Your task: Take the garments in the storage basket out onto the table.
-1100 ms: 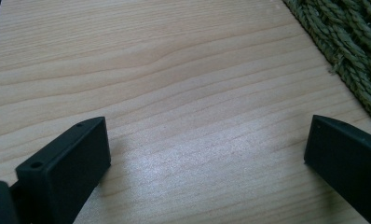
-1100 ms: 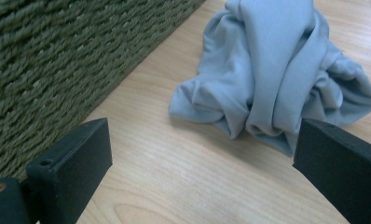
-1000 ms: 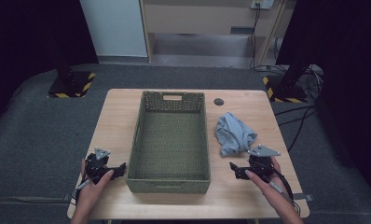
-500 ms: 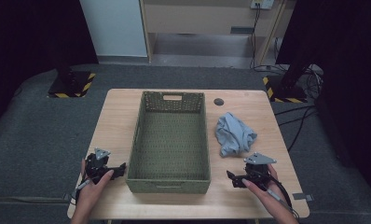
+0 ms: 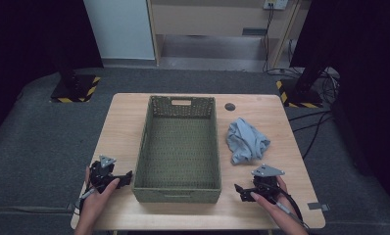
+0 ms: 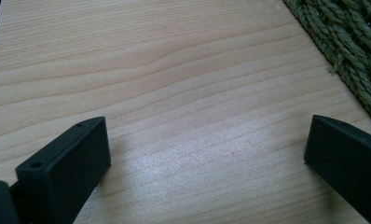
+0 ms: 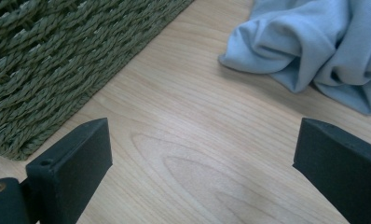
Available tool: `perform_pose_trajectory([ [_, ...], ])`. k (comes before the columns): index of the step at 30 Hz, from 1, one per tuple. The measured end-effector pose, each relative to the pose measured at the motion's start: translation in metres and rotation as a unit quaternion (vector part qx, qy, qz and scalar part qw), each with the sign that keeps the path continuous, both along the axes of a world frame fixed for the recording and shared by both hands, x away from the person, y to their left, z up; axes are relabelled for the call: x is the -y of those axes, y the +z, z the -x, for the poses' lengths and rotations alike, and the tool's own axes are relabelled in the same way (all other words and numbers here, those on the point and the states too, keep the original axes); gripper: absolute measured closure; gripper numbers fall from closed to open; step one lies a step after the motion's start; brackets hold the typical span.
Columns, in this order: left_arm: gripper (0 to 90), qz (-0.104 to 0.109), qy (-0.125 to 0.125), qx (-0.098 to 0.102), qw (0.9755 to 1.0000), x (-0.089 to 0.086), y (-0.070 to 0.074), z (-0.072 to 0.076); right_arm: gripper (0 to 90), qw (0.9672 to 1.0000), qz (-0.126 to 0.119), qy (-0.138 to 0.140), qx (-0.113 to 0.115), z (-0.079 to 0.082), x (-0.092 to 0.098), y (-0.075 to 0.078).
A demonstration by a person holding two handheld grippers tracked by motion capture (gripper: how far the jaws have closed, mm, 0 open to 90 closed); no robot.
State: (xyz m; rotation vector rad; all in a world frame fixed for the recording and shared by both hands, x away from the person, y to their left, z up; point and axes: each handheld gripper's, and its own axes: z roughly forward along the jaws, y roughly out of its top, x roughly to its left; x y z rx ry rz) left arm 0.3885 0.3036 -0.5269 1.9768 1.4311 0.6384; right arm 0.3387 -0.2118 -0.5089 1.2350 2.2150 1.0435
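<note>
1. Nearest to me, I have two grippers low over the table (image 5: 286, 215): the left gripper (image 5: 127, 177) at the near left and the right gripper (image 5: 239, 190) at the near right, each in one hand.
2. My left gripper's jaws stand wide apart with bare wood between them, just beside the basket's near left corner.
3. My right gripper's jaws are also wide apart, holding nothing; it sits near the basket's near right corner, with the cloth beyond it.
4. Between them I count one green woven basket (image 5: 179, 195), with nothing in it, running from near to far down the middle.
5. Farther right, one crumpled light blue cloth (image 5: 247, 141) lies on the wood, beside the basket but apart from it.
6. Farthest, one small dark round hole (image 5: 230, 106) marks the tabletop.
</note>
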Motion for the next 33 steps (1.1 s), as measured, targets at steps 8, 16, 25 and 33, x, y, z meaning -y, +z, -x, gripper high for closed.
perform_pose_trajectory([
  [8,0.0,0.000,0.000,0.000,1.0000,0.000,0.000,0.000,4.4,0.9999,0.002,0.006,-0.011,0.001,-0.006,-0.010],
  [16,0.0,0.000,0.000,0.000,1.0000,0.000,0.000,0.000,4.4,0.9998,0.002,0.009,-0.017,0.000,-0.009,-0.016],
  [25,0.0,0.000,0.000,0.000,1.0000,0.000,0.000,0.000,4.2,0.9997,0.002,0.004,-0.023,-0.003,-0.010,-0.022],
  [33,0.0,0.000,0.000,0.000,1.0000,0.000,0.000,0.000,4.2,0.9997,0.003,0.000,-0.026,-0.006,-0.011,-0.026],
])
